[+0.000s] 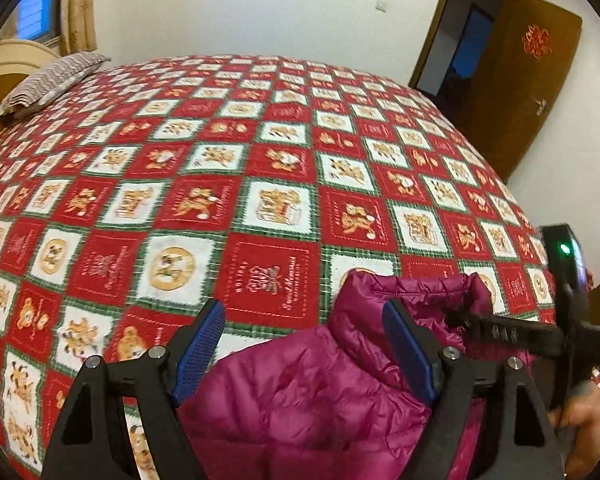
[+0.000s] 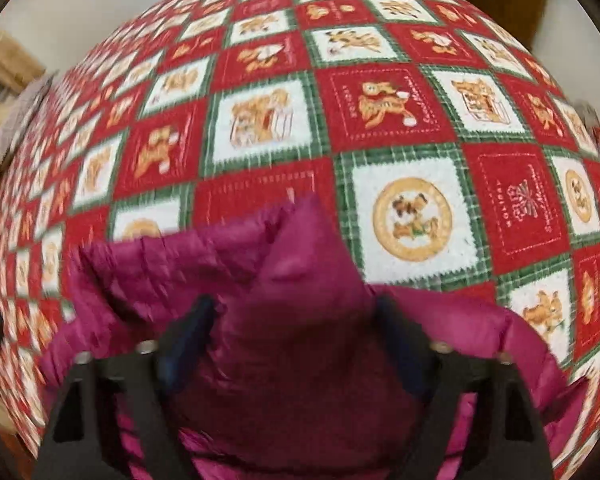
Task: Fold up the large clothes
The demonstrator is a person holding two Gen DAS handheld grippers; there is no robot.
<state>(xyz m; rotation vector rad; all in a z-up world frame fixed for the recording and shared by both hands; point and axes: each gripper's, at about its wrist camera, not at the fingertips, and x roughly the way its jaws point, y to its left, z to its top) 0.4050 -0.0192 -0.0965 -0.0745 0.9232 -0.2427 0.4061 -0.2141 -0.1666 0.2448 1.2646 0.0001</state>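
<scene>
A magenta puffer jacket (image 1: 300, 392) lies bunched at the near edge of a bed. My left gripper (image 1: 304, 344) is open, its blue pads wide apart over the jacket's shoulder, next to the collar (image 1: 420, 292). My right gripper (image 2: 296, 340) is open too, with a raised peak of the jacket (image 2: 304, 280) standing between its fingers; the view is blurred. The right gripper also shows in the left wrist view (image 1: 480, 324), at the collar's right side.
The bed carries a red, white and green patchwork quilt (image 1: 268, 184) with bear prints. A striped pillow (image 1: 48, 80) lies at the far left by the headboard. A brown door (image 1: 516, 80) stands open at the far right.
</scene>
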